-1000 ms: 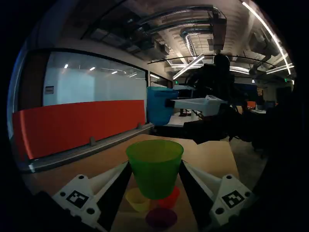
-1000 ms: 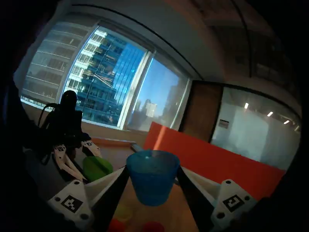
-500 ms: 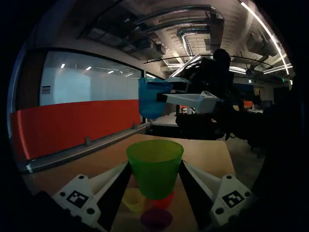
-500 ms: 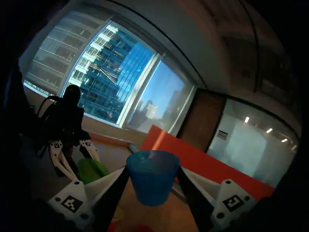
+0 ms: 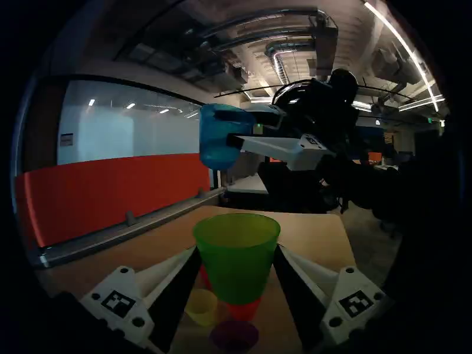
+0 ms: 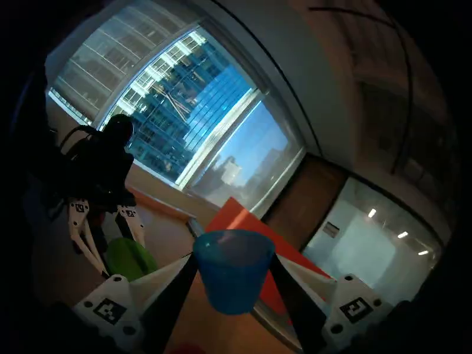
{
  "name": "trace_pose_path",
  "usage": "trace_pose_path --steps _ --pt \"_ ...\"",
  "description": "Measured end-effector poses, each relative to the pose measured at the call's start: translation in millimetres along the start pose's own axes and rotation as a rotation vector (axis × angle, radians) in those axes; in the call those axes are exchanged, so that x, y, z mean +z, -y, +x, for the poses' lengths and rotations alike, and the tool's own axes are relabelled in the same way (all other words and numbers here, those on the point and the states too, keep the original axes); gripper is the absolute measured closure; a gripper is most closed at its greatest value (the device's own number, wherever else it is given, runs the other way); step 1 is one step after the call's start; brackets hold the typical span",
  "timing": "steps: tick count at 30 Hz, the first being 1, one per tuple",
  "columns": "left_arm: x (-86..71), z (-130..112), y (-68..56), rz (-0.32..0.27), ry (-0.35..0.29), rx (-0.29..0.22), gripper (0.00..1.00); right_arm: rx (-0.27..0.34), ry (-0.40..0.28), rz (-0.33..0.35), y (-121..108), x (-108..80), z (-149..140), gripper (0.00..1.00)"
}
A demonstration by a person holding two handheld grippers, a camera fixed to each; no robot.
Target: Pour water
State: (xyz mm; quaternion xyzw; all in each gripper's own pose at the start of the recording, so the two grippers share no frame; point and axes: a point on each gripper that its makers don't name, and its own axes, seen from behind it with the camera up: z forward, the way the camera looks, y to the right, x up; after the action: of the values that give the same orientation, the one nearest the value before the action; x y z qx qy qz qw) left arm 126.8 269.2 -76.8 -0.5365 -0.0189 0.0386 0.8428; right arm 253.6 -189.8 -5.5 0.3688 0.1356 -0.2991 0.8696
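Note:
In the left gripper view my left gripper (image 5: 237,266) is shut on a green cup (image 5: 237,253), held upright above the wooden table (image 5: 312,236). Higher up and farther off, the right gripper (image 5: 236,137) holds a blue cup (image 5: 215,137) tilted, above and left of the green cup's rim. In the right gripper view my right gripper (image 6: 233,277) is shut on the blue cup (image 6: 233,277); the view is rolled over. The green cup (image 6: 127,259) and the left gripper (image 6: 103,227) sit low at the left there. I see no water stream.
Under the green cup a yellow cup (image 5: 202,305), a red cup (image 5: 245,308) and a purple cup (image 5: 234,336) stand on the table. An orange partition (image 5: 112,192) runs along the table's left side. A large window (image 6: 177,124) lies behind the left gripper.
The right gripper has carried the blue cup up and leftward, nearer over the green cup, and has tilted it further. The green cup has stayed still in my left gripper.

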Motion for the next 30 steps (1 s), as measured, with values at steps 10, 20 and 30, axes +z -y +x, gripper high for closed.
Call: trace_pose_path --steps 10,20,30 --pt "1.1 0.0 -3.5 -0.011 0.001 0.002 0.17 -0.110 -0.011 -0.017 -9.7 3.6 10.4 0.11" --pt "2.8 0.7 -7.1 -0.021 0.000 0.006 0.17 -0.201 -0.013 -0.024 -17.6 10.1 18.0 0.11" --pt "5.3 2.1 -9.1 -0.029 -0.008 0.004 0.17 -0.290 -0.004 -0.022 -20.5 18.4 21.3 0.11"
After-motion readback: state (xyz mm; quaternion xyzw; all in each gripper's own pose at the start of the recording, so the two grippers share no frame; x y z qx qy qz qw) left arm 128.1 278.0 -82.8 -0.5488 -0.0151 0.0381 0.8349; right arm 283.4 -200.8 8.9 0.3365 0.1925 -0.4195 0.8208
